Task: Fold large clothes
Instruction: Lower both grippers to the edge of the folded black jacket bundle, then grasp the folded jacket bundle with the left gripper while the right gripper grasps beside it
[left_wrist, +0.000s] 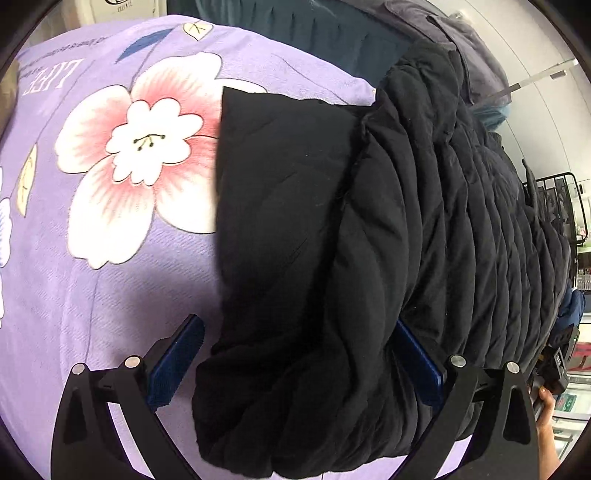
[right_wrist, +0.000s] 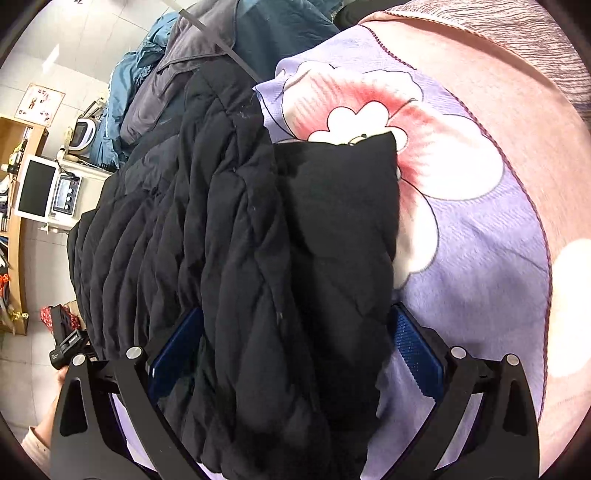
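Observation:
A black quilted jacket (left_wrist: 388, 240) lies bunched on a purple flowered bedsheet (left_wrist: 74, 258). My left gripper (left_wrist: 295, 354) is wide open, and one end of the jacket lies between its blue-padded fingers (left_wrist: 177, 362). In the right wrist view the same jacket (right_wrist: 240, 240) runs up the middle over the sheet (right_wrist: 480, 240). My right gripper (right_wrist: 295, 354) is also wide open, its blue pads (right_wrist: 417, 350) on either side of the jacket's other end, not pinching it.
Grey and teal garments (right_wrist: 177, 66) are piled beyond the jacket. A pink blanket edge (right_wrist: 535, 110) lies at the right. A wooden shelf, a monitor (right_wrist: 35, 190) and white devices stand at the left. The other gripper and hand (left_wrist: 550, 373) show at the right edge.

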